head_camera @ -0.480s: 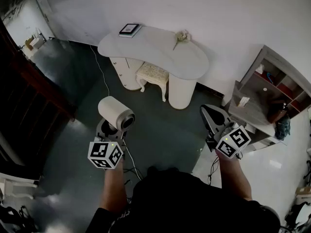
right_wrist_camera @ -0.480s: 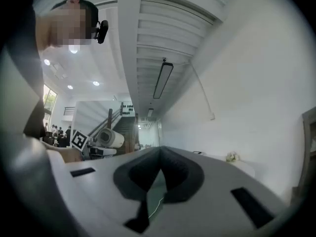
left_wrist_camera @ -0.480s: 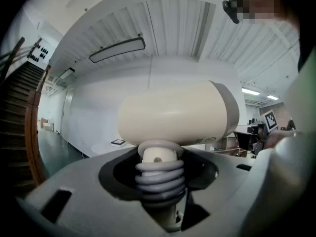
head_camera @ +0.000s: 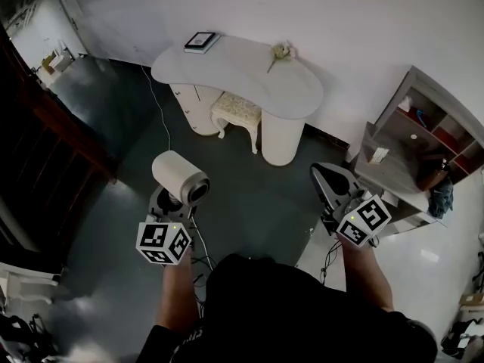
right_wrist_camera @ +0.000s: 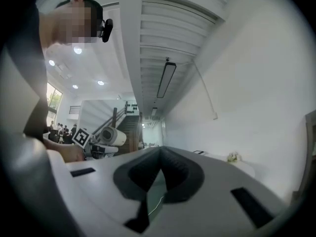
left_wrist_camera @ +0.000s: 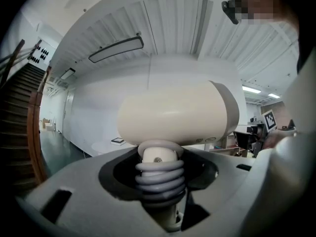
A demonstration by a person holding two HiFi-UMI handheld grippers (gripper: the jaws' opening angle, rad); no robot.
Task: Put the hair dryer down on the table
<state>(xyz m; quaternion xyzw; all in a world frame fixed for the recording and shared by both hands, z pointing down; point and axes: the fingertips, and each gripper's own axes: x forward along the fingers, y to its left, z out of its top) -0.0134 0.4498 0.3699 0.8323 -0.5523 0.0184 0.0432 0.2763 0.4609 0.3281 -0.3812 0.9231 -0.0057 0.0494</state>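
Note:
The cream hair dryer stands upright in my left gripper, out in the air above the dark floor and well short of the white table. In the left gripper view the jaws are shut on its handle, where a grey coiled cord wraps below the barrel. My right gripper hangs at the right with its pads together and nothing between them. From the right gripper view the hair dryer shows small at the left.
A tablet or book and a small flower lie on the table. A cushioned stool sits under it. An open shelf unit stands at the right and a dark staircase at the left. A cable runs across the floor.
The head view has shifted slightly, so the table sits a touch higher and further left. Both grippers and the hair dryer keep the same pose.

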